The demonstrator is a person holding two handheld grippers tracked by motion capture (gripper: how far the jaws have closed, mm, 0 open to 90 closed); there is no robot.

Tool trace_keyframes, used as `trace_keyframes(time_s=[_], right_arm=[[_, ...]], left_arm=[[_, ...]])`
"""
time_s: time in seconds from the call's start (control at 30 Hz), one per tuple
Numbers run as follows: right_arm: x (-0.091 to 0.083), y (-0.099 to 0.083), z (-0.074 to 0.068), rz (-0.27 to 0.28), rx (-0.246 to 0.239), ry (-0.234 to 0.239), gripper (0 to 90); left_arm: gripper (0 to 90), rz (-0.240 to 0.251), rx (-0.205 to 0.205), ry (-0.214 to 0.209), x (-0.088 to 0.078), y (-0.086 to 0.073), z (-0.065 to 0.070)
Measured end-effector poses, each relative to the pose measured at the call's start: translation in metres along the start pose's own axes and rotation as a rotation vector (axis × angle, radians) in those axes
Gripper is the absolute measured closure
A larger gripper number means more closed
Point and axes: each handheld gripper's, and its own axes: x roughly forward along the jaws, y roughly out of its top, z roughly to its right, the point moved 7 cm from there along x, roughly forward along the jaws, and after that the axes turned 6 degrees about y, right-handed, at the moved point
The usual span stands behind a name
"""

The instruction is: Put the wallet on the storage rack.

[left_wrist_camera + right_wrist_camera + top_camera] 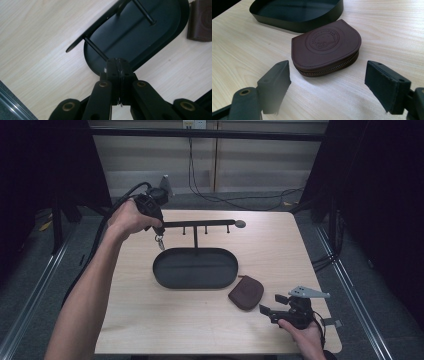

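**A:** So, how will the key ring (pixel 160 241) handle, and where is it?

**B:** It hangs at the left end of the tray stand (pixel 195 287), just under the tip of the stand's bar (pixel 200 224). The left gripper (pixel 117 62) has its jaws pressed together on the ring's top. I judge it light, hard metal that swings freely, so a pinch high on the ring is the right hold. The dangling part looks small and blurred, so I can't say what is on it.

**A:** And the coin pouch (pixel 327 47)?

**B:** It lies flat on the table (pixel 280 245), just beside the stand's right front corner. It looks like soft leather, light and a little springy, with a zip along the curved edge. I'd take it across the two flat faces (the embossed top looks smooth, so a firm squeeze helps). The right gripper (pixel 328 75) sits near it with its jaws spread wide and nothing between the pads.

**A:** Counts?

**B:** One key ring, one pouch and one stand with an oval tray. The stand has one upright post and one bar. I count three short pegs (pixel 206 229) under that bar, all of them bare. There are two grippers.
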Motion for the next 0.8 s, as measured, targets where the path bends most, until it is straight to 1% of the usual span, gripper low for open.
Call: trace_keyframes(time_s=[0.13, 0.33, 0.4, 0.47, 0.53, 0.6, 0.7, 0.77, 0.8], right_arm=[[0.000, 0.000, 0.000, 0.001, -0.003, 0.002, 20.1], [0.000, 0.000, 0.000, 0.002, -0.002, 0.004, 20.1], [0.000, 0.000, -0.001, 0.001, -0.002, 0.006, 20.1], [0.000, 0.000, -0.001, 0.001, -0.002, 0.007, 20.1], [0.000, 0.000, -0.001, 0.001, -0.002, 0.007, 20.1], [0.000, 0.000, -0.001, 0.001, -0.002, 0.008, 20.1], [0.000, 0.000, -0.001, 0.001, -0.003, 0.009, 20.1], [0.000, 0.000, -0.001, 0.001, -0.003, 0.009, 20.1], [0.000, 0.000, -0.001, 0.001, -0.002, 0.010, 20.1]], left_arm=[[89.5, -0.001, -0.004, 0.004, 0.002, 0.003, -0.001], [89.4, -0.008, 0.006, 0.007, 0.006, 0.005, -0.003], [89.4, -0.007, -0.005, 0.016, 0.008, 0.006, -0.006], [89.4, -0.006, -0.001, 0.019, 0.008, 0.007, -0.007], [89.4, -0.001, -0.005, 0.019, 0.009, 0.008, -0.007], [89.4, -0.006, -0.014, 0.026, 0.010, 0.008, -0.009], [89.1, 0.004, -0.026, 0.027, 0.010, 0.010, -0.011], [88.3, 0.011, -0.032, 0.044, 0.011, 0.011, -0.011], [86.2, 0.016, -0.039, 0.049, 0.011, 0.011, -0.011]])
